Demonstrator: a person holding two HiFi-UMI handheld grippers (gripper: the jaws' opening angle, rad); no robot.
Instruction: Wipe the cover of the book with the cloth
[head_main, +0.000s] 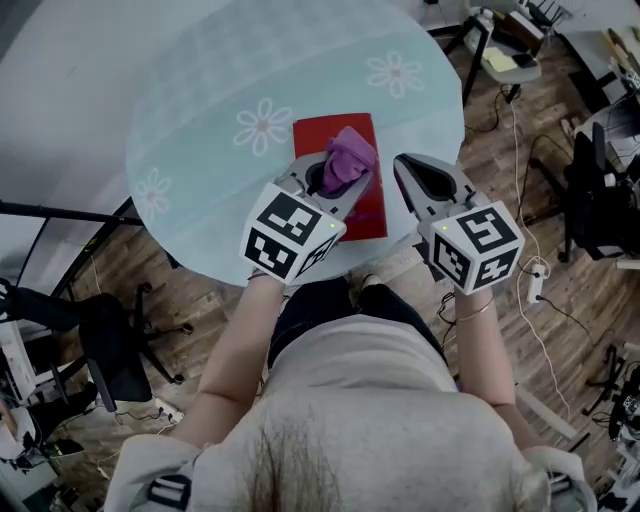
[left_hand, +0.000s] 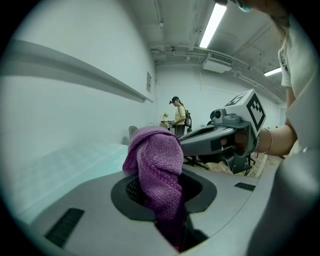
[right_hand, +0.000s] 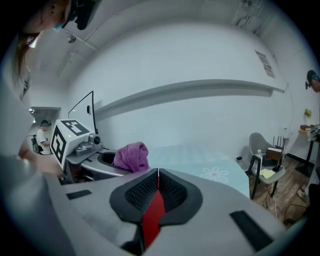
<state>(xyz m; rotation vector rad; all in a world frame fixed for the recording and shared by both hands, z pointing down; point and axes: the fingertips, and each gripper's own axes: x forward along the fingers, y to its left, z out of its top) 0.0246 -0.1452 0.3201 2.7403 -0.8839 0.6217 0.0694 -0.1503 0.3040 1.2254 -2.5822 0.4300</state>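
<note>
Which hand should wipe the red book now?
Left. The left gripper is shut on the purple cloth, over the red book. The right gripper is shut, holds no cloth and sits beside the book.

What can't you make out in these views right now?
Near part of book: head view, covered by left gripper and cloth.
Whether cloth touches book: no view shows the contact.
Red strip between right gripper jaws: right gripper view, unidentifiable.
</note>
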